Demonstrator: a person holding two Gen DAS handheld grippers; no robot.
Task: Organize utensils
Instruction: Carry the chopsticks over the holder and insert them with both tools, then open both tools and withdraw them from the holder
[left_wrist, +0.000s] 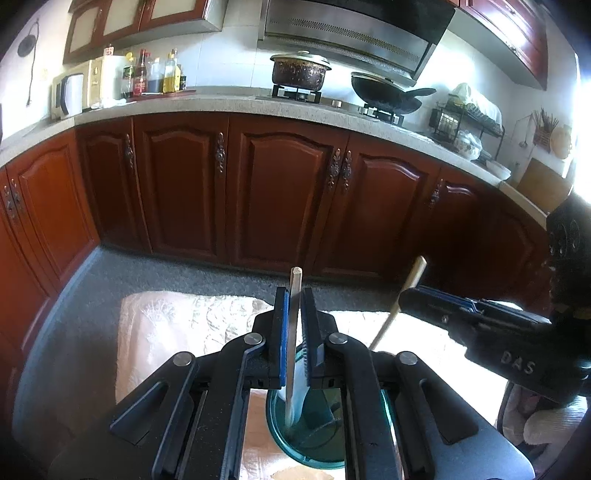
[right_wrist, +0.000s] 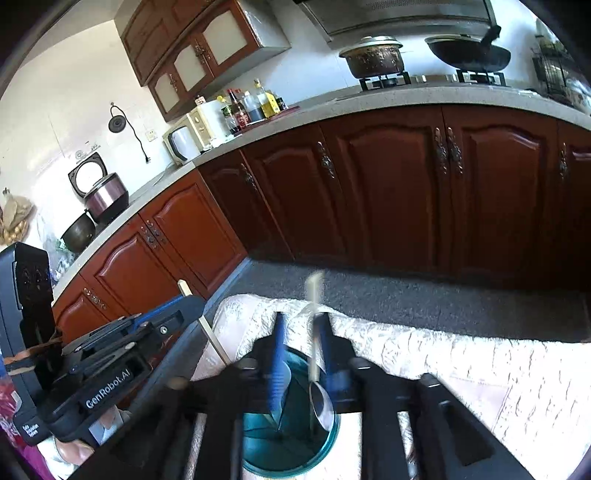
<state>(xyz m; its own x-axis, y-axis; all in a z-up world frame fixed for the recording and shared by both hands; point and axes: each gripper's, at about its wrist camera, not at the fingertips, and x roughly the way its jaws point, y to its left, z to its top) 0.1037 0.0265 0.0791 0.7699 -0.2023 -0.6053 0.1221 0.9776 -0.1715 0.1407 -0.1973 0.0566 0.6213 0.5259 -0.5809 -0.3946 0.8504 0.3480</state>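
Note:
A teal glass cup stands on a white embroidered cloth, right under both grippers; it also shows in the right wrist view. My left gripper is shut on a pale wooden stick whose lower end reaches into the cup. My right gripper is blurred, with a gap between its jaws. A pale-handled spoon stands by its right finger, bowl down in the cup. The right gripper also shows in the left wrist view, beside that handle.
Dark red base cabinets under a grey counter stand beyond a grey floor strip. On the counter are a pot, a wok, bottles, a microwave and a dish rack.

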